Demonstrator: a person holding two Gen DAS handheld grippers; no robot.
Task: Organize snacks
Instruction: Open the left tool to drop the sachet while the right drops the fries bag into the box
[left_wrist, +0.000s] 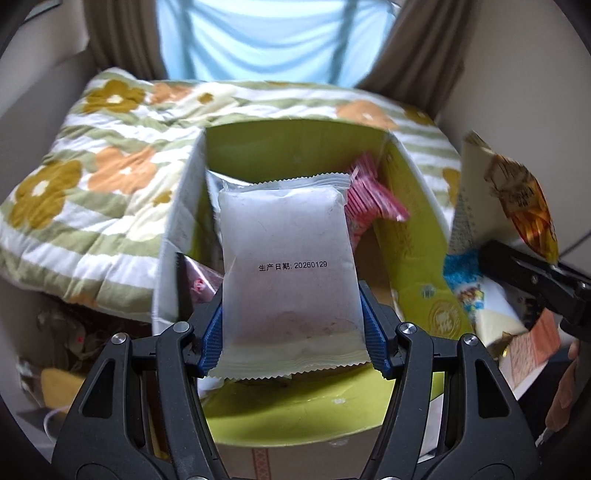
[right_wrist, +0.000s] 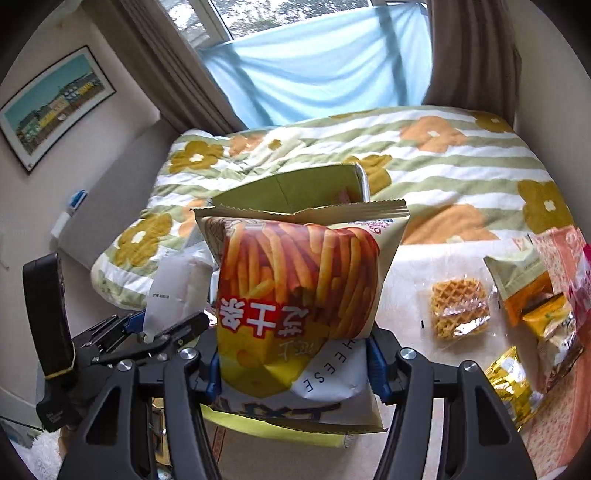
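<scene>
Green box (left_wrist: 413, 236) holds pink packets (left_wrist: 369, 199) — left gripper (left_wrist: 291, 332) clamps white packet (left_wrist: 288, 266), right gripper (right_wrist: 295, 354) fries bag (right_wrist: 299, 280).

Our left gripper (left_wrist: 293, 332) clamps a white snack packet (left_wrist: 290, 273) between its blue fingers (left_wrist: 212, 336), above the green box (left_wrist: 417, 229).

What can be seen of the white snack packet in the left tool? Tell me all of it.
The white packet is a frosted plastic pillow pack with zigzag-cut sealed ends and a black printed date line across its middle; a pale filling shows dimly through the film. The left tool is shut on it, blue pads pressing both long edges near the lower end. It is held lengthwise along the fingers, over the open green box, above the pink wrappers inside.
</scene>
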